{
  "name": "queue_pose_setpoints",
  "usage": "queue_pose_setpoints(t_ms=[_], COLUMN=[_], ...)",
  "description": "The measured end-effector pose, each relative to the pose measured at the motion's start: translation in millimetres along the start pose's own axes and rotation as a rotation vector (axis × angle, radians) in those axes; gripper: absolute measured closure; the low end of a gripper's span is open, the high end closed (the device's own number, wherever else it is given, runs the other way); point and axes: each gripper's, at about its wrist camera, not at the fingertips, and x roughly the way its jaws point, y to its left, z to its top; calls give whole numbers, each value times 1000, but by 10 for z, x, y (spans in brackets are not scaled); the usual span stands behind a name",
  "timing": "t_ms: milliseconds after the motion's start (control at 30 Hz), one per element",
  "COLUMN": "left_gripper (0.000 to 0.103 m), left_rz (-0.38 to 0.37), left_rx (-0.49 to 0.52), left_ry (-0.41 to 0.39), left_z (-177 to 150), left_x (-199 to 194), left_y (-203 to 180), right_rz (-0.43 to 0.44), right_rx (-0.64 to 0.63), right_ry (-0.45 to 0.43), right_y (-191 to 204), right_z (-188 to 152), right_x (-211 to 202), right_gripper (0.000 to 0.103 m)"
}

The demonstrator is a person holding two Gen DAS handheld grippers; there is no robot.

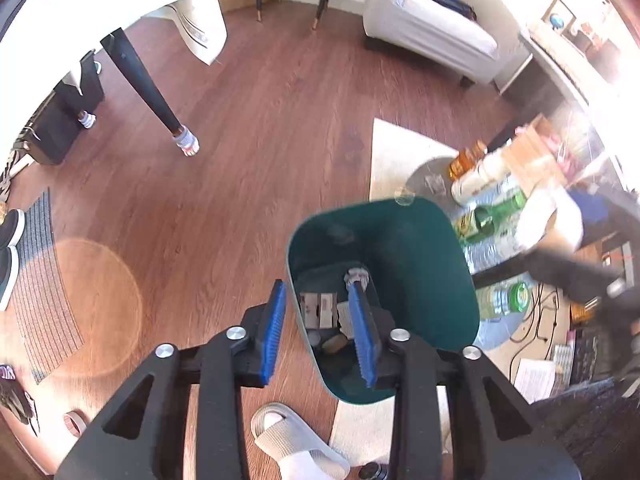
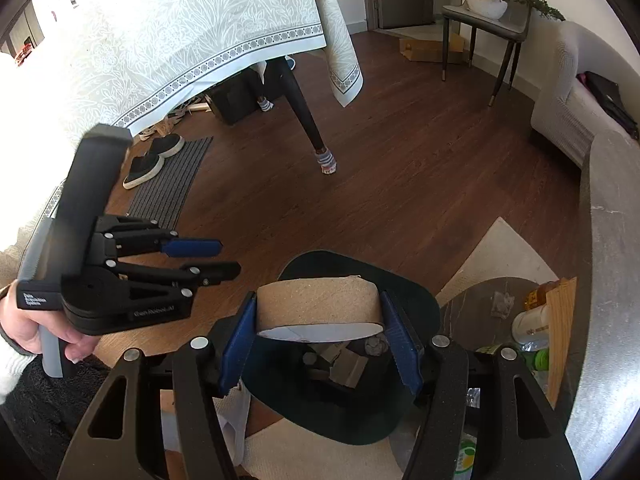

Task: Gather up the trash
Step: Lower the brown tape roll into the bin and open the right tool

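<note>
Bin: the dark green plastic waste bin [image 1: 420,248] stands on the wood floor beside a low round table, straight below both grippers.
Bin contents: grey cardboard scraps [image 2: 348,364], small boxes and a crumpled wad already lie at the bottom, so part of the collecting looks done.
Table leftovers: bottles, among them a green plastic bottle [image 1: 516,200], and a white tub [image 1: 476,180] crowd the tabletop; my guess is these are what remains (whether all of it is trash cannot be told).
Cardboard ring: the brown cardboard tape roll core [image 2: 318,302] hangs directly above the bin's mouth, not yet dropped.
Right gripper [image 2: 320,336]: its blue pads press on either side of the ring, holding it.
Left gripper [image 1: 320,332]: its fingers have nothing between them; from the right wrist view they stand close together, off to the bin's side.
</note>
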Motion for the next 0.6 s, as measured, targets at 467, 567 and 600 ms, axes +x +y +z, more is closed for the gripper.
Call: queue_pose_setpoints(t_ms=[467, 567, 600], left_gripper=[75, 76, 76], left_rz=[-23, -40, -46], left_rx=[21, 31, 33], left_ry=[-203, -216, -224], left_z=[389, 442, 464], left_x=[-751, -815, -838], left_y=[-214, -308, -350], right_rz=[-37, -53, -50], right_rx=[-47, -65, -64], right_ry=[191, 216, 222], right_y=[0, 8, 7], right_z=[-422, -495, -513], right_x=[603, 650, 653], right_gripper=[40, 40, 40])
